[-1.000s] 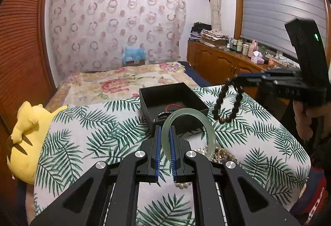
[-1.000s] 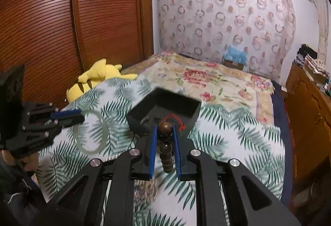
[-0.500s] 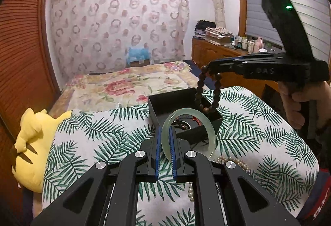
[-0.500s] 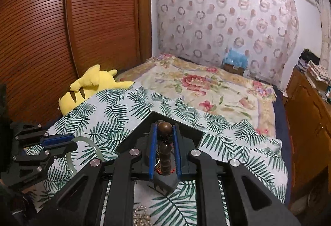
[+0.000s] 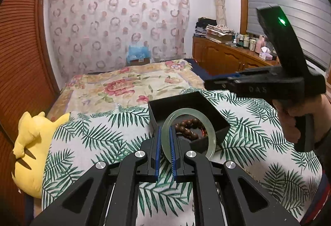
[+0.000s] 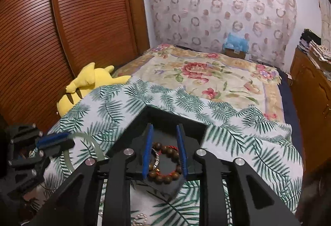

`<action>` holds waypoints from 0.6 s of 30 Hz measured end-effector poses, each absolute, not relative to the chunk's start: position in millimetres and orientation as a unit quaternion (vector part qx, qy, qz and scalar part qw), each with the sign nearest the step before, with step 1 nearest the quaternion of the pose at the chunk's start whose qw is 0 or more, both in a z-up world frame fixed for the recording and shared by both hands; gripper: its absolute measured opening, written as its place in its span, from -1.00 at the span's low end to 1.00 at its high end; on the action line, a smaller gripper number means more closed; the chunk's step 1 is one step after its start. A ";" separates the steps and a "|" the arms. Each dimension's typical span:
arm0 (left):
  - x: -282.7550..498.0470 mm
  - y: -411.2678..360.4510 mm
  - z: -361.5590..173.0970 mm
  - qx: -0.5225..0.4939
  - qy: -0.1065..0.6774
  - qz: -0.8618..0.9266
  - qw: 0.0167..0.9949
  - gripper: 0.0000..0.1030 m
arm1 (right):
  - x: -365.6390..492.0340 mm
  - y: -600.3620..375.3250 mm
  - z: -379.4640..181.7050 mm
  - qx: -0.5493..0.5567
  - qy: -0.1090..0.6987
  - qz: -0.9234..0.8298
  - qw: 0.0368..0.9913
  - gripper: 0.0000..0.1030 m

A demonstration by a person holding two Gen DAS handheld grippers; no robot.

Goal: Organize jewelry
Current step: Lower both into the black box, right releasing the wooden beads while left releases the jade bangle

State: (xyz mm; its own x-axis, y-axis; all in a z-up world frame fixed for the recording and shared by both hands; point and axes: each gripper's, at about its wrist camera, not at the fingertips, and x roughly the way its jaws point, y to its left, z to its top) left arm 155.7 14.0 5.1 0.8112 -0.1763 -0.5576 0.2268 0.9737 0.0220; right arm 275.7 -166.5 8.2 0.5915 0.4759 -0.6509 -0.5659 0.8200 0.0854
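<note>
My left gripper is shut on a pale green jade bangle, held upright just in front of a black open box on the palm-leaf cloth. A brown wooden bead bracelet lies inside the box; it also shows in the right wrist view. My right gripper is open and empty, hovering over the box, and shows from the side in the left wrist view. The left gripper and bangle show at the left of the right wrist view.
A yellow plush toy lies at the left edge of the bed. A string of pearls lies on the cloth near me. A wooden wardrobe stands left, a wooden dresser right.
My right gripper moved over the box, opened and let go of the bead bracelet, which now lies in the box. My left gripper moved closer to the box with the bangle.
</note>
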 end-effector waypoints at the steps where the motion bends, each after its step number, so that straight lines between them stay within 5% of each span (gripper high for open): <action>1: 158.9 12.9 5.2 0.044 0.289 -0.106 0.950 -0.86 | 276.0 -169.9 7.0 -0.065 0.346 0.290 0.890 -0.51; 18: 235.7 -19.8 -23.7 0.071 0.335 -0.078 0.936 -0.86 | 254.8 -233.9 -30.7 -0.072 0.357 0.247 0.898 -0.51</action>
State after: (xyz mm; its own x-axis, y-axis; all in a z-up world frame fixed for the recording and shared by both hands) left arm 235.7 -19.8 -23.7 0.7637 -0.0977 -0.6381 0.1931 0.9778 0.0813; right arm 254.8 -233.9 -30.7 0.6222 0.3929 -0.6771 -0.4953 0.8674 0.0482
